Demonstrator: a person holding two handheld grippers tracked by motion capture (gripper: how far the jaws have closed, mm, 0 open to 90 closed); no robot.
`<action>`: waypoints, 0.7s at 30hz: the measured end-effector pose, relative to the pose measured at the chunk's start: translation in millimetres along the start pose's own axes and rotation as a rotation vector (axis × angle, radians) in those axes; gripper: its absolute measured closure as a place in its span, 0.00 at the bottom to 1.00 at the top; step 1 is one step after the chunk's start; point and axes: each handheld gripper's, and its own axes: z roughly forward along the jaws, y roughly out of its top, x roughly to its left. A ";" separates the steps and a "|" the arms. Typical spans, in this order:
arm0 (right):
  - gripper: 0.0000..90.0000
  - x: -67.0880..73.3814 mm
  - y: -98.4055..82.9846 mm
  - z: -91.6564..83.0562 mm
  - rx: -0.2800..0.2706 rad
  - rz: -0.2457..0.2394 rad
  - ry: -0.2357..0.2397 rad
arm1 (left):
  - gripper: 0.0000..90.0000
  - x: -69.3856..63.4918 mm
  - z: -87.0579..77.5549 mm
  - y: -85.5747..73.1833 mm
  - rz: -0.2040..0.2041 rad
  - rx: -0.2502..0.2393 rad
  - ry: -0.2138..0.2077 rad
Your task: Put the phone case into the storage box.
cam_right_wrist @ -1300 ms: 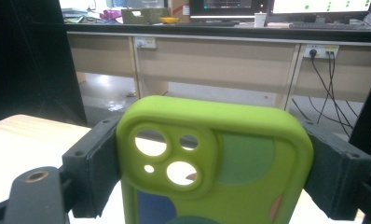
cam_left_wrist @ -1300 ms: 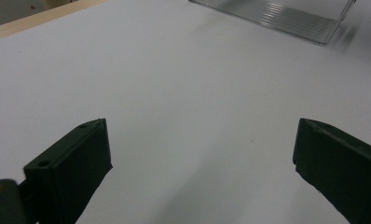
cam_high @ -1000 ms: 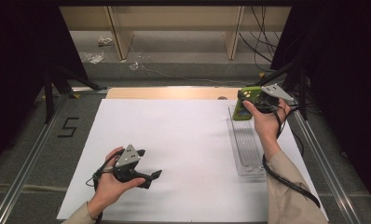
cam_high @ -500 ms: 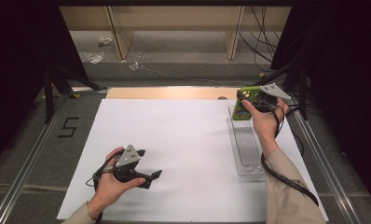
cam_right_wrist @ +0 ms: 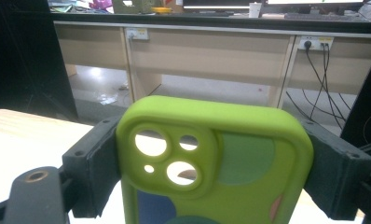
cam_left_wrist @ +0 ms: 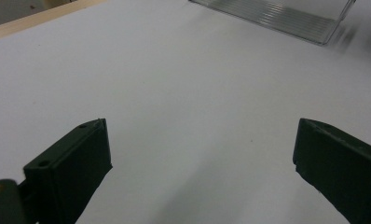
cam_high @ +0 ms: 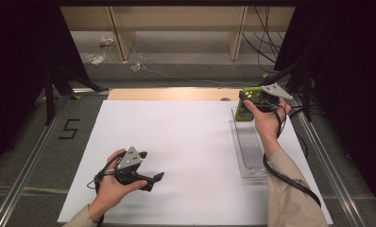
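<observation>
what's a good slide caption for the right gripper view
Right hand-held gripper clamps a green phone case.

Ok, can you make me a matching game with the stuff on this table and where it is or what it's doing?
Things:
1. green phone case
2. clear tray
3. left tongs
4. white sheet

States:
A. open, with nothing between them
B. covers the table top
C. squeezed in the right tongs
D. lies along the sheet's right side

Pairs: 1-C, 2-D, 3-A, 4-B
</observation>
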 end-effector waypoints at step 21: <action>0.19 -1.4 -1.5 10.2 0.018 -0.004 -0.016 | 0.04 -0.1 0.1 0.1 0.000 -0.001 -0.001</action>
